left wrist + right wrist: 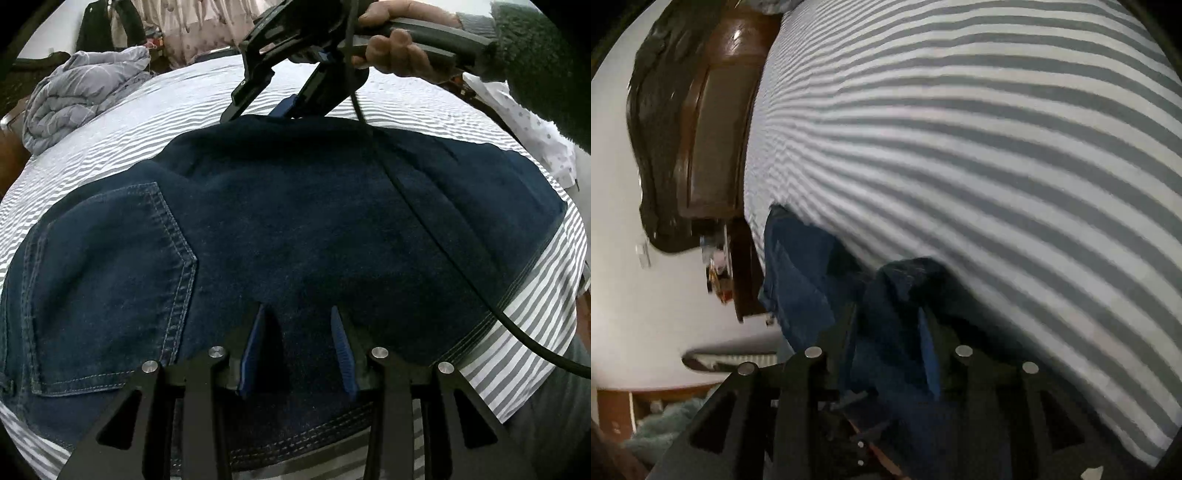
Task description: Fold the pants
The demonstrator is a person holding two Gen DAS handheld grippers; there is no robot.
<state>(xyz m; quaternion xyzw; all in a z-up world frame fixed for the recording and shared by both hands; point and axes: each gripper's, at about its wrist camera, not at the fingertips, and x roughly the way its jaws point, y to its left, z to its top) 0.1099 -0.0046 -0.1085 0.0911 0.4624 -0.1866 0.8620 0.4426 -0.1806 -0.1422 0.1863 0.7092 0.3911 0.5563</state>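
1. Left wrist view: dark blue denim pants [295, 206] lie folded and flat on a bed under a grey-and-white striped sheet [110, 122]; one back pocket [110, 266] faces up at left.
2. Same view: left gripper [299, 347] hovers over the near hem, its blue-padded fingers [251, 350] apart, nothing between them.
3. Same view: right gripper [258, 107] reaches the far edge of the pants, held by a hand [395, 48] in a dark green sleeve [535, 55]; a black cable [424, 221] trails across the denim.
4. Same view: a crumpled grey quilt [77, 96] lies at far left.
5. Right wrist view, blurred: right gripper [890, 332] fingers stand partly apart with a bunched fold of the pants [812, 273] between them; whether the fingers press it, I cannot tell. A brown wooden bed frame [713, 122] borders the striped sheet [960, 147].
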